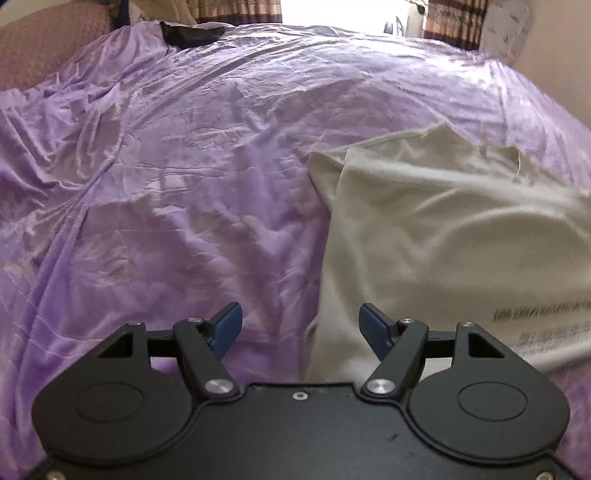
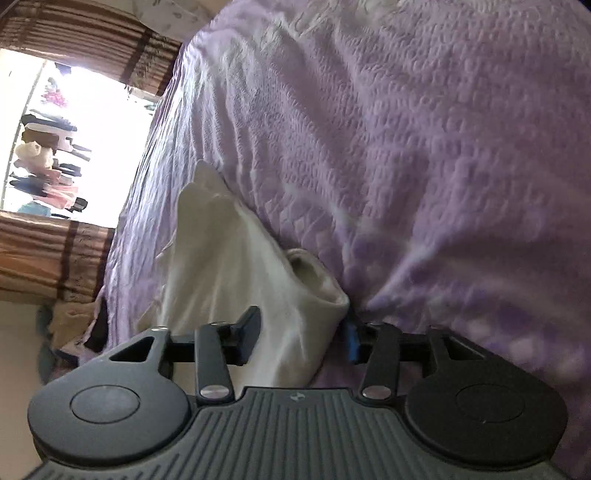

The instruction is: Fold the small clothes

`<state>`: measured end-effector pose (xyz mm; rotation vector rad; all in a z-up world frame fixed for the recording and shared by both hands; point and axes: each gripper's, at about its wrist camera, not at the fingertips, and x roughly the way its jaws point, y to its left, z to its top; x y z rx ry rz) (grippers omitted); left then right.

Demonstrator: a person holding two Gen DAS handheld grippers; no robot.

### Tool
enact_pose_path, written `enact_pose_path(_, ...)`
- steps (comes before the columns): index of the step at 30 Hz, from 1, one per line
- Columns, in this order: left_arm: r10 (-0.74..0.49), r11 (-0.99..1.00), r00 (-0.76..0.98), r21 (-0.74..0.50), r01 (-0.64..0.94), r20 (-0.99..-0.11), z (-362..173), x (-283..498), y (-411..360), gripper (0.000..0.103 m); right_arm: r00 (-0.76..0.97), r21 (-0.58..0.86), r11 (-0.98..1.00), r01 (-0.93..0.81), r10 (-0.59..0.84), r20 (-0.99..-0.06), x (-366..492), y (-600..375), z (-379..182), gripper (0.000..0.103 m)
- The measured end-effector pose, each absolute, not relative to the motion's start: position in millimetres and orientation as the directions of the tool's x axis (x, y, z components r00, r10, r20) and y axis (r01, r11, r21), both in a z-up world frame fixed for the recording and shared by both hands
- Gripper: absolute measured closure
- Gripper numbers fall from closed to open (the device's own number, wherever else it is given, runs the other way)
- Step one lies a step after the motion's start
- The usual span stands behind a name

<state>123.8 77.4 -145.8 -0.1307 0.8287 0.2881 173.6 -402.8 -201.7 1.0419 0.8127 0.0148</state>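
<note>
Purple bedsheet (image 1: 166, 177) bears cream garment (image 1: 443, 240); left tool (image 1: 301, 328) gapes.

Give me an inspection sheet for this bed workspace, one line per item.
Surface: purple bedsheet, wrinkled.
Job's things: cream garment on the sheet, partly folded over, with dark print near one edge.
Clutter: dark cloth item at the far edge.
Grippers: left claw open and empty over the garment's edge; right claw has the garment between its fingers, though it is unclear whether they are gripping it.
Cables: nothing seen.
Surroundings: striped curtains, bright window with hanging clothes beyond, pink cushion.
</note>
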Motion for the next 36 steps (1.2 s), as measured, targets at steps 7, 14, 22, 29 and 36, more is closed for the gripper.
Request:
enact_pose_path(7,0.238,0.939,0.593,0.027,-0.342,-0.769,-159.4,103.3,112.4,0.031,0.76,0.756,0.616,0.222,0.377,-0.53,165.8,-373.2,-166.7,0.098)
enact_pose_path(14,0.215,0.914,0.621,-0.068,-0.399,-0.754,-151.0,73.0,155.9,0.031,0.752,0.659,0.75,-0.068,0.472,-0.46,176.4,-272.4,-87.9,0.098)
enact_pose_path(22,0.207,0.832,0.638,-0.209,-0.514,-0.742,-171.5,43.0,204.5,0.031,0.566,0.634,0.711,-0.304,0.67,-0.48,165.0,-121.5,-68.4,0.098)
enact_pose_path(29,0.189,0.869,0.636,-0.174,-0.463,-0.748,-174.7,51.3,192.2,0.031,0.38,0.581,0.786,-0.213,0.614,-0.692,152.3,-49.3,-166.7,0.088)
enact_pose_path(36,0.186,0.863,0.633,-0.182,-0.47,-0.752,-178.7,55.5,195.6,0.031,0.357,0.578,0.763,-0.29,0.646,-0.674,141.4,-59.3,-152.0,0.068)
